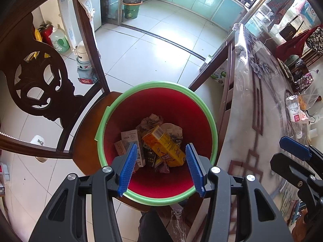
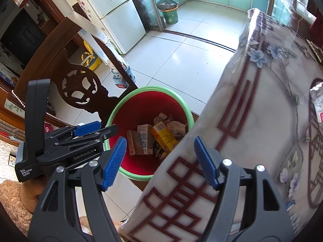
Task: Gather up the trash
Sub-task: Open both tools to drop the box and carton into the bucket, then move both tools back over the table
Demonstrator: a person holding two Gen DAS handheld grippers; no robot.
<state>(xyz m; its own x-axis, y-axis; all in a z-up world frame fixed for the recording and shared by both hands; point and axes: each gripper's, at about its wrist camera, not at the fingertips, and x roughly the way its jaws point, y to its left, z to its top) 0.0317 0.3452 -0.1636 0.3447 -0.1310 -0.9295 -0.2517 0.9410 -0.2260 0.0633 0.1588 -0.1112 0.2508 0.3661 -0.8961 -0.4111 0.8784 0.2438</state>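
In the left wrist view the left gripper (image 1: 160,167) hangs at lower centre over a bin (image 1: 210,119), its blue fingers (image 1: 127,167) spread wide with nothing between them. The bin, red inside with a green rim, stands on the seat of a chair (image 1: 40,84) that fills the left of the frame. At its bottom lies the trash: a yellow box (image 1: 164,146) slanting on top, a white carton (image 1: 131,139) to its left, and crumpled paper (image 1: 151,121) behind. To the right a table (image 1: 254,104) under a flowered cloth runs up the frame, with a bottle (image 1: 294,109) lying on it at right centre. In the right wrist view the right gripper (image 2: 160,162) sits at lower centre above the table's near edge, fingers (image 2: 114,162) also wide apart and empty; the bin shows at centre, just left of the table edge, and the left gripper appears at left centre.
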